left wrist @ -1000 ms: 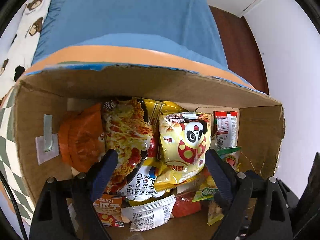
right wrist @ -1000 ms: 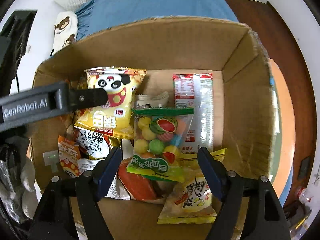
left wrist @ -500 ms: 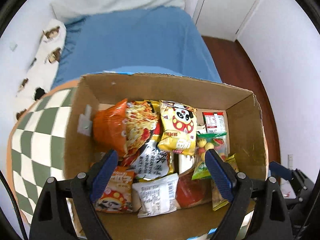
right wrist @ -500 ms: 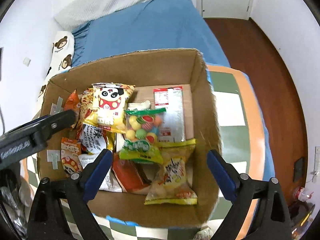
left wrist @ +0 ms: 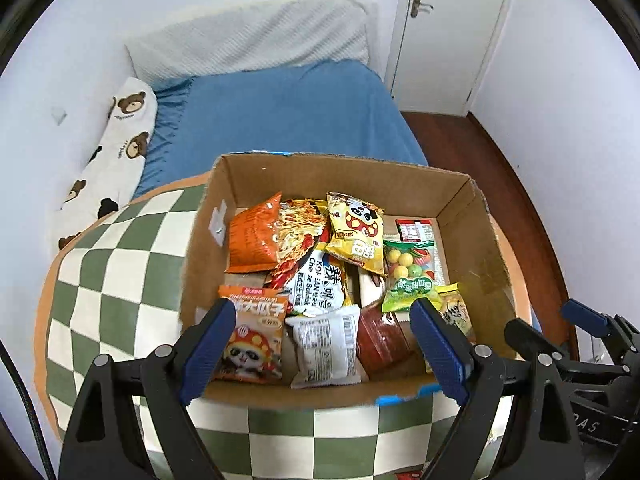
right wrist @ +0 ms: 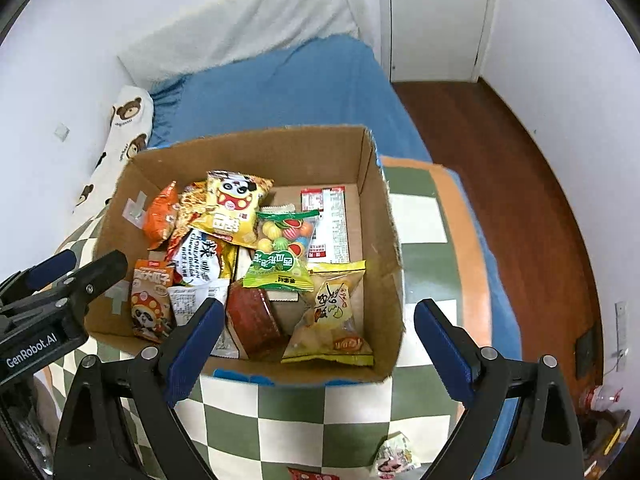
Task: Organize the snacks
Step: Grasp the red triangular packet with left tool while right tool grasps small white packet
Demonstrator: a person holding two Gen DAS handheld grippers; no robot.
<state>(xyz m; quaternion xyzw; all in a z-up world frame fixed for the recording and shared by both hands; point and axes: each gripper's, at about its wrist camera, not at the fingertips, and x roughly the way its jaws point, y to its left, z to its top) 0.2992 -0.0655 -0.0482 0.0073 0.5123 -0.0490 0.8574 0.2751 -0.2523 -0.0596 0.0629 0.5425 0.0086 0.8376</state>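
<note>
An open cardboard box stands on a green-and-white checked table. It holds several snack packs: a yellow panda bag, a green candy bag, an orange bag, a noodle pack and a yellow chip bag. My left gripper is open and empty, above the box's near edge. My right gripper is open and empty, above the box's near right corner.
A white snack pack and a red one lie on the table near its front edge. A bed with a blue sheet and a bear-print pillow is behind the table. Wooden floor lies to the right.
Both grippers have pulled up and back out of the box, both still open and empty. The whole box and the table around it have come into view.
</note>
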